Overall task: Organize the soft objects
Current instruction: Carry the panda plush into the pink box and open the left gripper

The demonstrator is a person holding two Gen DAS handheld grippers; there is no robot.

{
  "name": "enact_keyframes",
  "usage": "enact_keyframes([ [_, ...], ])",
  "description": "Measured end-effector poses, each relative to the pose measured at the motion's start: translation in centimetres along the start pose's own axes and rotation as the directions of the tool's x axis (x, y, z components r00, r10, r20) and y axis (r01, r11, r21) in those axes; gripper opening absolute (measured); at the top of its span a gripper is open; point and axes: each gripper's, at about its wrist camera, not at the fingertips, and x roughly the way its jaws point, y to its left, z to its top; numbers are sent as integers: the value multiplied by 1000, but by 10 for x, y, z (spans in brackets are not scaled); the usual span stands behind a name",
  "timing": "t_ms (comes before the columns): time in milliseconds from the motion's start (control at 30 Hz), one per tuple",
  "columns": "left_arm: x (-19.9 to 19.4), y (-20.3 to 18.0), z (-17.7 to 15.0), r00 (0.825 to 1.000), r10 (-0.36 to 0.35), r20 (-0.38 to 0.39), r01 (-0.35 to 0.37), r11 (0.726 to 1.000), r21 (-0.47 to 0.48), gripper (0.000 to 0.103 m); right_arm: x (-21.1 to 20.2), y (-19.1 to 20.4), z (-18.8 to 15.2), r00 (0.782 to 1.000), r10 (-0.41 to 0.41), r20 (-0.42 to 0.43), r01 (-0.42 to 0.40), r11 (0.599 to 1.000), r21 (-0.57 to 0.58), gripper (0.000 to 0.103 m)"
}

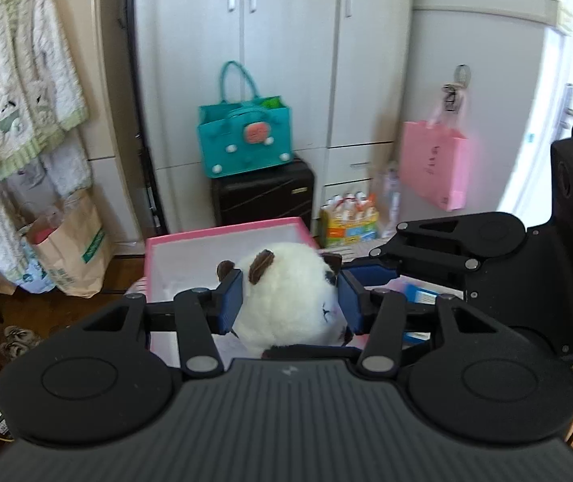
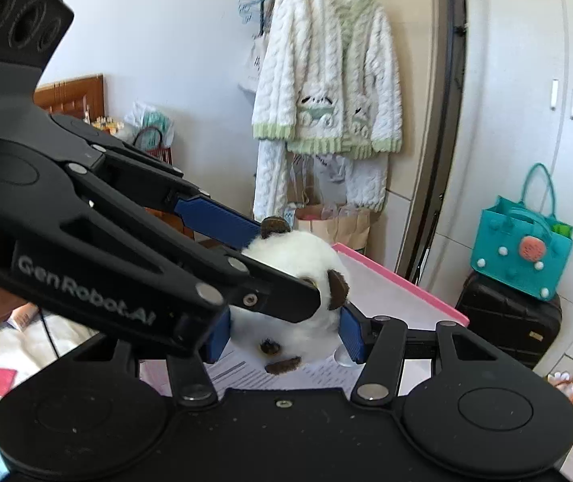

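Observation:
A white plush panda (image 1: 286,301) with brown ears hangs just above an open pink box (image 1: 222,233) with a white inside. My left gripper (image 1: 290,301) is shut on the plush, its blue pads (image 1: 230,301) pressing into both sides of the head. In the right wrist view my right gripper (image 2: 286,335) is shut on the same panda (image 2: 298,257) from lower down. The left gripper (image 2: 282,257) reaches in there from the left and clamps the top of the plush. The pink box (image 2: 407,281) lies under and behind the toy.
A teal tote bag (image 1: 246,136) sits on a black suitcase (image 1: 262,193) before the grey wardrobe (image 1: 286,40). A pink bag (image 1: 435,164) hangs on the right. A white and green cardigan (image 2: 326,72) hangs on a rail above a paper bag (image 1: 73,253).

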Motion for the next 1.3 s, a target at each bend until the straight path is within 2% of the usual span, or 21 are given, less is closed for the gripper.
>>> enact_keyframes([
  [300, 90, 67, 7, 991, 17, -134, -28, 996, -79, 49, 97, -39, 12, 989, 22, -148, -27, 999, -37, 60],
  [567, 140, 101, 8, 977, 0, -214, -25, 993, -112, 48, 145, -61, 13, 974, 38, -224, -59, 994, -89, 60],
  [700, 153, 108, 7, 965, -11, -263, -22, 992, -125, 46, 157, -64, 12, 961, 47, -273, -85, 988, -127, 60],
  [867, 162, 111, 7, 950, -9, -311, -32, 991, -128, 38, 170, -63, 14, 944, 31, -327, -96, 978, -185, 60],
  [1000, 168, 112, 8, 943, 2, -334, -45, 992, -121, 36, 177, -63, 16, 929, 37, -368, -110, 978, -179, 61],
  [1100, 174, 115, 4, 936, 8, -352, -58, 989, -133, 27, 181, -60, 15, 918, 23, -397, -110, 974, -199, 64],
  [1167, 177, 114, 1, 931, 16, -364, -69, 989, -133, 25, 179, -56, 13, 921, 6, -390, -107, 965, -238, 68],
  [1300, 176, 113, -2, 934, 13, -358, -74, 985, -156, 25, 167, -54, 8, 932, -32, -361, -79, 954, -289, 74],
])
